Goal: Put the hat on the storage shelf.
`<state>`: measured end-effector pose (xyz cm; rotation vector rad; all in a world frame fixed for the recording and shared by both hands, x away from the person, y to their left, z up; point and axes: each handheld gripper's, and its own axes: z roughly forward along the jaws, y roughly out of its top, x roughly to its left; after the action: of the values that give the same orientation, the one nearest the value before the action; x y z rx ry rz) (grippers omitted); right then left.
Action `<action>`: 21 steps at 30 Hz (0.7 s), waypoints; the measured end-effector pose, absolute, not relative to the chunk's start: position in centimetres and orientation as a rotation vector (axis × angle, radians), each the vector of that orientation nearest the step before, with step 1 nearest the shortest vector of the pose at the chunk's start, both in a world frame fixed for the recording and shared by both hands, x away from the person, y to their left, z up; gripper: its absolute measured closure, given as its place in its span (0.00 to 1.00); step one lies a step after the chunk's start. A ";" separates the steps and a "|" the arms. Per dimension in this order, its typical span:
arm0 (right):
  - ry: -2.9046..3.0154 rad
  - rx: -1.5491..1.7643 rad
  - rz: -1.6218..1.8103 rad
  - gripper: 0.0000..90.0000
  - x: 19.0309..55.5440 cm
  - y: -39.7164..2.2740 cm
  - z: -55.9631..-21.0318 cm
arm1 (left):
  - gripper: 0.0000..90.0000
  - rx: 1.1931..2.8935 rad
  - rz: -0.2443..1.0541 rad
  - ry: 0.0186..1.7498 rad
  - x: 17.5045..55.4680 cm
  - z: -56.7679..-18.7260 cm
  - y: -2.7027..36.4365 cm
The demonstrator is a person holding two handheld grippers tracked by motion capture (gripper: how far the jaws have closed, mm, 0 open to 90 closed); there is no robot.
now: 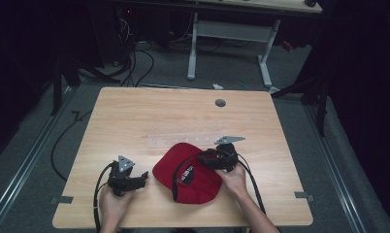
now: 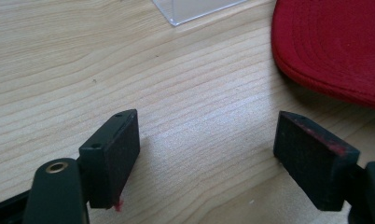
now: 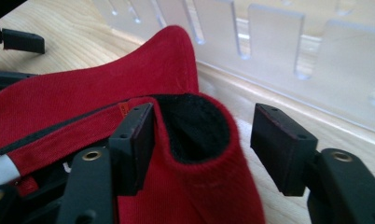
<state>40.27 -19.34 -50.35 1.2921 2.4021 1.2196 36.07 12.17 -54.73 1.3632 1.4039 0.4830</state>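
Observation:
A red cap point(image 1: 188, 172) with a black inner lining lies on the near middle of the wooden table point(image 1: 135, 116). My right gripper point(image 1: 203, 158) is at the cap's right side and points left. In the right gripper view a raised fold of the cap point(image 3: 195, 135) stands between the jaws of the right gripper point(image 3: 202, 140); the left pad touches the cloth, the right pad is apart from it, so the gripper is open. My left gripper point(image 1: 143, 177) rests left of the cap, open over bare wood point(image 2: 206, 158), with the cap's brim point(image 2: 330, 42) just beyond its right jaw.
A clear plastic slotted rack point(image 1: 183, 141) lies flat just behind the cap, close past the right jaws point(image 3: 279, 42). A grey round grommet point(image 1: 220, 103) sits in the far part of the table. Cables trail from both grippers toward the near edge.

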 end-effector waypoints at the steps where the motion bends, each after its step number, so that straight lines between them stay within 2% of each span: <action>1: 2.409 1.282 1.220 0.49 40.3 -19.2 -50.5 | 0.26 1.363 0.483 1.404 36.1 -54.7 12.2; 4: 2.435 1.248 1.199 0.57 40.3 -18.8 -50.8 | 0.26 1.363 0.483 1.404 36.1 -54.7 12.2; 5: 2.453 1.217 1.183 0.64 40.1 -18.6 -50.9 | 0.26 1.363 0.483 1.404 36.1 -54.7 12.2; 6: 2.453 1.217 1.183 0.64 40.1 -18.6 -50.9 | 0.26 1.363 0.483 1.404 36.1 -54.7 12.2; 9: 2.471 1.155 1.182 0.73 40.0 -18.6 -50.8 | 0.26 1.364 0.484 1.404 36.1 -54.7 12.2; 10: 2.482 1.137 1.206 0.80 39.8 -18.8 -50.6 | 0.25 1.364 0.484 1.404 36.1 -54.7 12.2; 11: 2.482 1.137 1.206 0.80 39.8 -18.8 -50.6 | 0.25 1.364 0.484 1.404 36.1 -54.7 12.2; 12: 2.495 1.120 1.238 0.84 39.7 -18.9 -50.4 | 0.25 1.362 0.484 1.404 36.1 -54.7 12.1; 21: 2.499 1.134 1.305 0.91 38.4 -19.4 -49.3 | 0.25 1.365 0.486 1.403 36.1 -54.7 12.2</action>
<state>38.42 -19.38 -49.25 1.1344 2.4988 1.3051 36.08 12.16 -54.73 1.3652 1.4029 0.4860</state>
